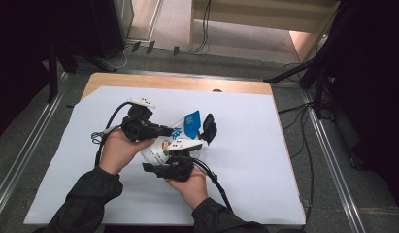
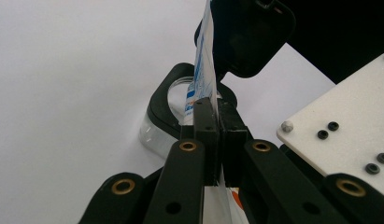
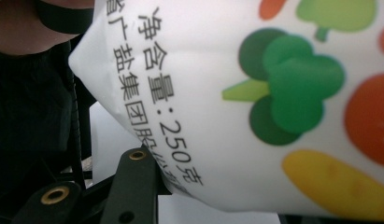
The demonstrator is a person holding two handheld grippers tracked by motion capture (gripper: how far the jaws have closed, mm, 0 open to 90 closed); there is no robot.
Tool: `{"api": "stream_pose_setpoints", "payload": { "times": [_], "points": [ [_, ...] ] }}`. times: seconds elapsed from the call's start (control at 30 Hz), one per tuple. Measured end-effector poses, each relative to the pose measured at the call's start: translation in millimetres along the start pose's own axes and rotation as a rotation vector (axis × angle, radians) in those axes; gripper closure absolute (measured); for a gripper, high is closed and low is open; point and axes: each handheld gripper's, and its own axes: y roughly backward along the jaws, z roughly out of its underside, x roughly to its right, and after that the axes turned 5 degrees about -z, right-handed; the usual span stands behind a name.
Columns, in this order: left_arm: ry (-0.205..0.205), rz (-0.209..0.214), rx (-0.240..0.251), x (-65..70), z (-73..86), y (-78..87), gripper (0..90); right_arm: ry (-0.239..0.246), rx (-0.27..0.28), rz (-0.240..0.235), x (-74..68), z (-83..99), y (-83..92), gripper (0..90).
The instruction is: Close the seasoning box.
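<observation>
Jaws of the left gripper (image 2: 213, 135) are pinched fully together on the thin top edge of a printed plastic pouch (image 1: 175, 138), the film standing up between the pads in the left gripper view. Jaws of the right gripper (image 1: 187, 145) stand part-way apart around the bulging body of the pouch; in the right gripper view its white face with vegetable pictures and black print lies right across them, and I judge they are clamped on it, though the pads themselves are hidden. The pouch hangs between the two grippers above the middle of the worktop (image 1: 245, 160), which is covered by a white sheet; its blue top (image 1: 192, 122) points toward 1 o'clock from the left hand (image 1: 120, 150). A clear, black-rimmed container (image 2: 168, 105) sits on the sheet beyond the left jaws (its contents cannot be made out).

The step looks like opening or tearing the pouch's top. To do it well, keep the right grip firm on the body without crushing it, and pull the pinched edge steadily away toward 9 o'clock, holding the mouth upward so nothing spills
</observation>
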Motion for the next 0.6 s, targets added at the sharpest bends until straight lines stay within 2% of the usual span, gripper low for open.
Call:
{"api": "stream_pose_setpoints", "payload": {
  "times": [0.17,0.6],
  "points": [
    [-0.020,0.008,0.001,-1.2,-1.8,-1.0,90.0,0.001,0.010,0.005,0.8,0.9,1.7,62.9],
    [-0.024,0.005,-0.003,-0.2,-3.2,-4.5,90.0,0.000,0.009,0.013,0.3,1.6,1.9,60.2]
  ]
}}
